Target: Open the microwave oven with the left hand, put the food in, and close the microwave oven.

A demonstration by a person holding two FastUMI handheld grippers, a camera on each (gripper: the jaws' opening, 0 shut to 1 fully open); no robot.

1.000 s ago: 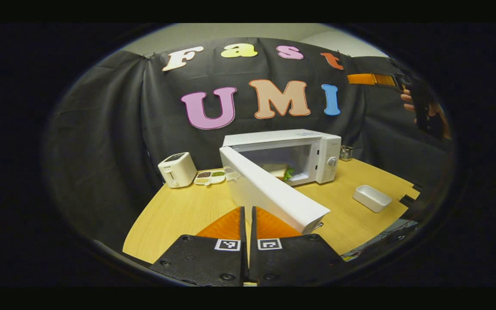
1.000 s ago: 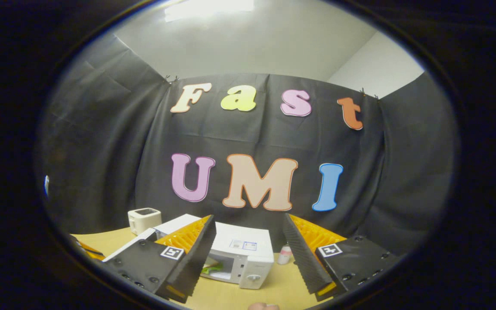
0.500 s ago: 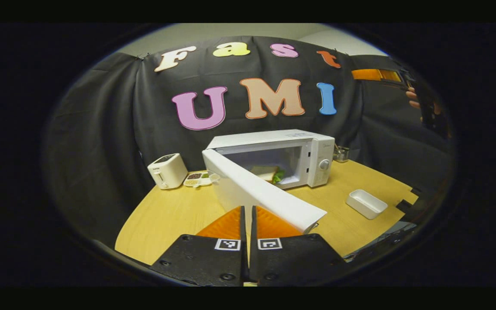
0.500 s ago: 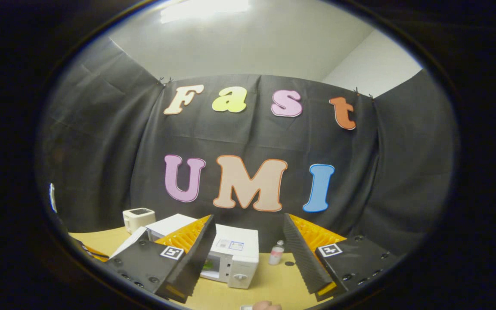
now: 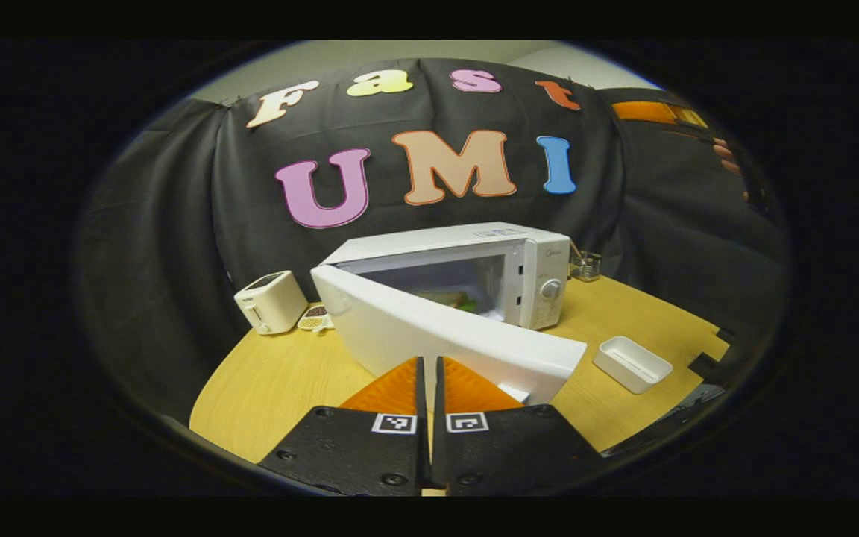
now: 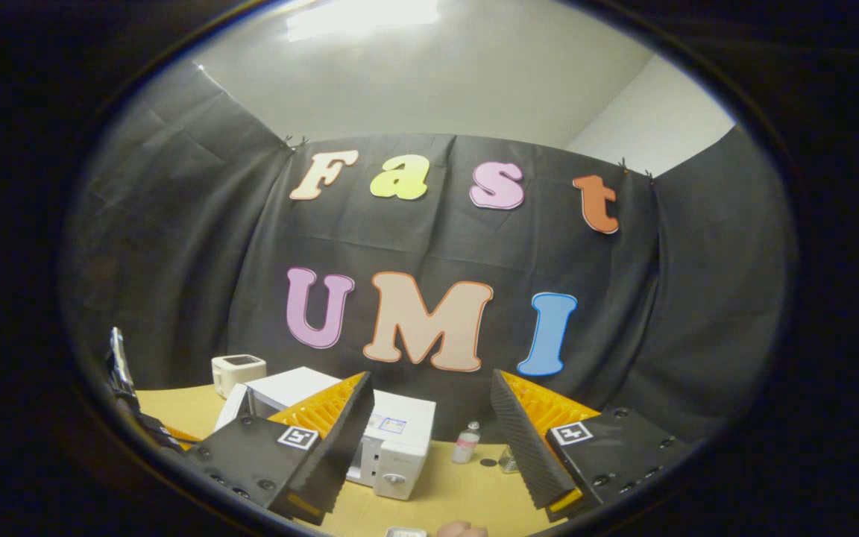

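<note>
As the left gripper [image 5: 429, 373] has its fingers pressed together just behind the half-open door [image 5: 444, 339], I judge this stiff, light panel should be pushed near its free edge toward the microwave oven [image 5: 474, 272], where the food [image 5: 459, 300] lies inside.

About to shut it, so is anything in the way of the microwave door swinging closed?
Nothing visible. The microwave door stands partly open, the food sits back inside the cavity, and the left gripper, fingers together, is right behind the door's outer face.
</note>
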